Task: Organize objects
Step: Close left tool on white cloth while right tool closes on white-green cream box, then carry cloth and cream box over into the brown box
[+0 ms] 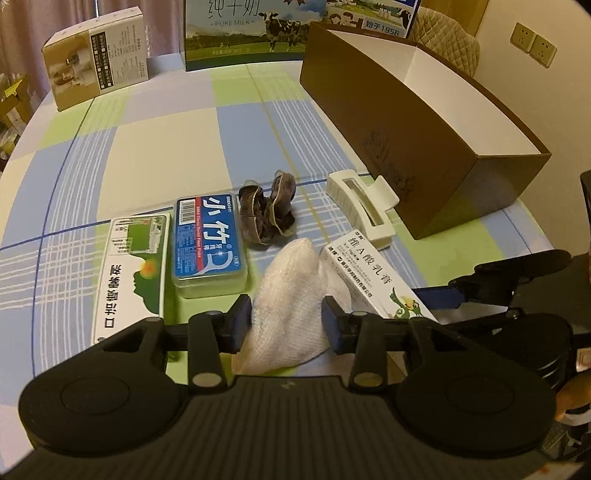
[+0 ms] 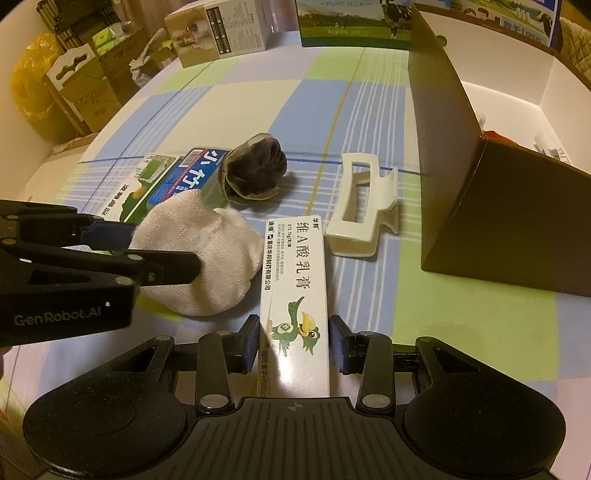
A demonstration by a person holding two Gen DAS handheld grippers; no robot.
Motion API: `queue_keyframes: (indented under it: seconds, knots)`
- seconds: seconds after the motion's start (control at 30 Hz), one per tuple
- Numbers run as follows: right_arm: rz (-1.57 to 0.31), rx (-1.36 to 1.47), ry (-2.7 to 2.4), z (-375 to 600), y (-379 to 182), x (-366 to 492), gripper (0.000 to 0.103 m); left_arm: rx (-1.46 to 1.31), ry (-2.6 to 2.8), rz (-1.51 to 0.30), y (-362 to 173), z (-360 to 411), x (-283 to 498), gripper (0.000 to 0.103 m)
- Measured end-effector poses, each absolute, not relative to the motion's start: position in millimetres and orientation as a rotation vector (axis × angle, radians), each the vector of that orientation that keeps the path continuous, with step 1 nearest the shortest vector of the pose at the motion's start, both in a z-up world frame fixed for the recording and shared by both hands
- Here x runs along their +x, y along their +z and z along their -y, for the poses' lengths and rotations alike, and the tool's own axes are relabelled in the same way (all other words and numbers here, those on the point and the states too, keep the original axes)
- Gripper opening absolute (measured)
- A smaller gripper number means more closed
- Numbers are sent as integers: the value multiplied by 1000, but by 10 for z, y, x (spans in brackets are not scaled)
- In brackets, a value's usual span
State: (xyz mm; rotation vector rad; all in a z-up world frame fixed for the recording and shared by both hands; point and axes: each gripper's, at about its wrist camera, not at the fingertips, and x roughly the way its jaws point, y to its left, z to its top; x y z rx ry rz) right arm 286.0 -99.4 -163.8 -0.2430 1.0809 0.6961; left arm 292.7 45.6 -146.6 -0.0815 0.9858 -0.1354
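My left gripper (image 1: 287, 319) is shut on a bunched white cloth (image 1: 291, 280), which rests low over the checked tablecloth. In the right wrist view, the right gripper (image 2: 294, 334) is shut on a long white ointment box (image 2: 295, 280) with a green bird print; the box lies flat on the table. The cloth (image 2: 218, 258) sits just left of that box. Beyond them lie a brown scrunchie (image 1: 266, 214), a white claw hair clip (image 1: 364, 205), a blue floss case (image 1: 208, 243) and a green-and-white box (image 1: 129, 269). An open brown box (image 2: 480, 184) stands at the right, with a few items inside.
Milk cartons (image 1: 243, 33) and a beige product box (image 1: 96, 62) stand along the table's far edge. The round table's rim curves away on the left, with cardboard boxes (image 2: 85, 85) and a yellow bag on the floor beyond it. A wall with sockets (image 1: 533, 44) is at the right.
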Motion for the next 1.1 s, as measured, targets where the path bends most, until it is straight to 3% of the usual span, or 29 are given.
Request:
queue_keyframes:
  seconds: [0.13, 0.3, 1.1]
  knots:
    - [-1081, -240, 696, 993, -1644, 2863, 36, -133, -149, -1002, -1502, -475, 2942, 36]
    - [-1080, -242, 700, 991, -1652, 2869, 36, -121, -160, -1005, -1499, -435, 2919, 27]
    - [-1029, -180, 759, 1159, -1382, 2779, 35, -172, -72, -968, -1274, -577, 2715, 19]
